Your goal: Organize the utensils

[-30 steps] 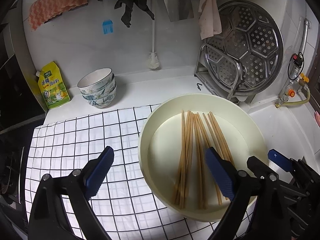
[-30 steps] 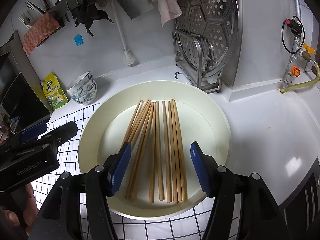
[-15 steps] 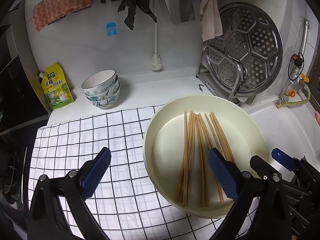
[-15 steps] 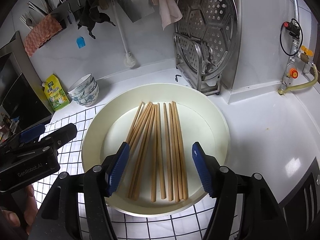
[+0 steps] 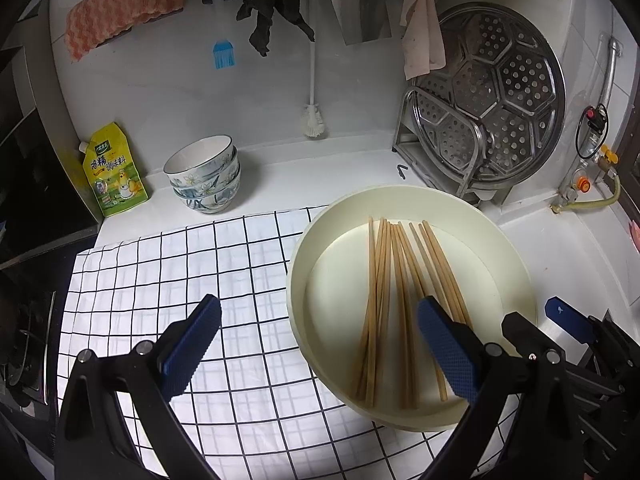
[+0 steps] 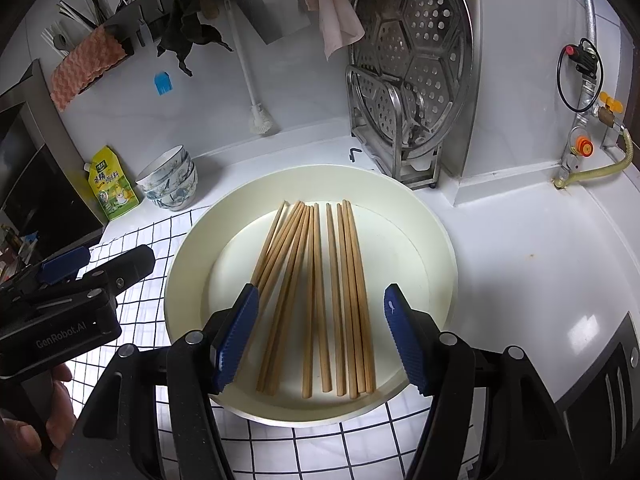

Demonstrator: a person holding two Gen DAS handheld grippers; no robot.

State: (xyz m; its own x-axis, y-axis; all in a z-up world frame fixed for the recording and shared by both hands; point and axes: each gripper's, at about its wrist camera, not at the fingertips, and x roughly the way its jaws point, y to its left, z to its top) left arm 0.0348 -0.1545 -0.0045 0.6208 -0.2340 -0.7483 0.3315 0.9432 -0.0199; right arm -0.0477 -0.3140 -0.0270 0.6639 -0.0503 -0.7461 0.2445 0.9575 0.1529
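Stacked bowls (image 5: 204, 176) beside yellow pouch (image 5: 114, 172), steamer rack (image 5: 496, 92) upright.

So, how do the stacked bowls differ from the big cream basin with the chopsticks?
The stacked bowls are small, patterned with flowers, and stand on the bare white counter; the cream basin is wide, plain, and rests partly on the checked cloth. The bowls are nested in a stack and the top one looks empty; the single basin holds wooden chopsticks. Both are round and upright.
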